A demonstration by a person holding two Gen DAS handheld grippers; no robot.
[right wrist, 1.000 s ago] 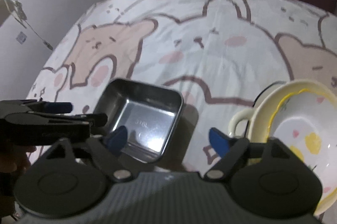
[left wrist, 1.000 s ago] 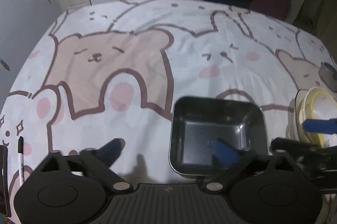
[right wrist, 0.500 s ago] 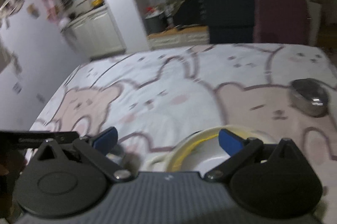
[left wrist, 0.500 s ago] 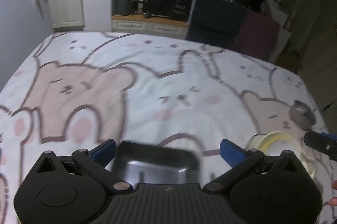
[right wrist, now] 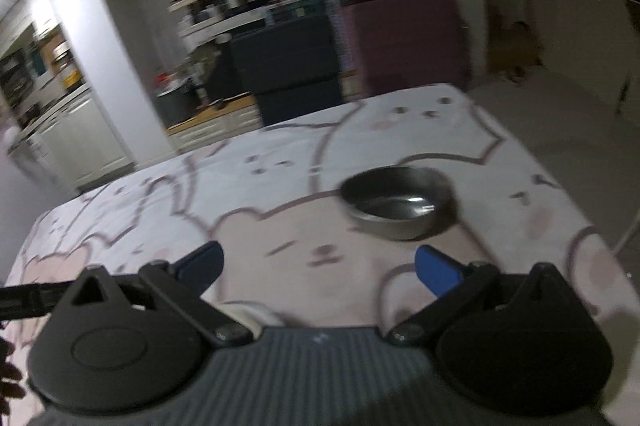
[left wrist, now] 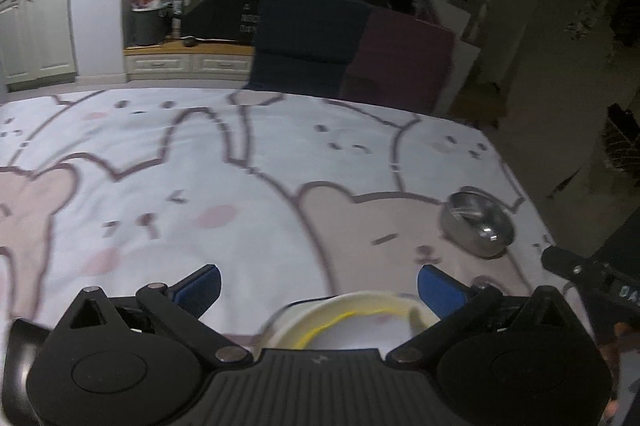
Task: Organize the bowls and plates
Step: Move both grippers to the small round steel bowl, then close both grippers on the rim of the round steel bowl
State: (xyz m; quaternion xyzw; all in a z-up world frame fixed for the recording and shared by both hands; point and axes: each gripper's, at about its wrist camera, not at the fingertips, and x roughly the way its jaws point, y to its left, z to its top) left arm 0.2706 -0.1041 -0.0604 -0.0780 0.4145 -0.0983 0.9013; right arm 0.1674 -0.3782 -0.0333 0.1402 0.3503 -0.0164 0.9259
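Two hand-held grippers are in view, each with its blue-padded jaws spread wide and nothing between them. The left hand-held gripper (left wrist: 318, 284) stands over the near edge of a table covered by a cartoon bear-and-rabbit cloth (left wrist: 248, 186). Directly below and partly behind its body sits a cream bowl with a yellow line inside (left wrist: 352, 318); the jaws straddle the space above it and do not touch it. A round steel bowl (left wrist: 478, 222) rests upright on the cloth near the table's right edge, well apart from the cream bowl. At the far lower left of this view a dark curved rim (left wrist: 16, 366) shows, possibly the square metal tray, though too little is visible to be sure.

The right hand-held gripper (right wrist: 318, 268) has just been opening and now stands fully released, empty. It points toward the steel bowl (right wrist: 400, 204), which lies ahead of and slightly right of the jaws, not between them. A sliver of the cream bowl's rim (right wrist: 244, 316) shows under its left finger linkage. The view is blurred. Part of the other gripper (right wrist: 24, 300) enters from the left edge.
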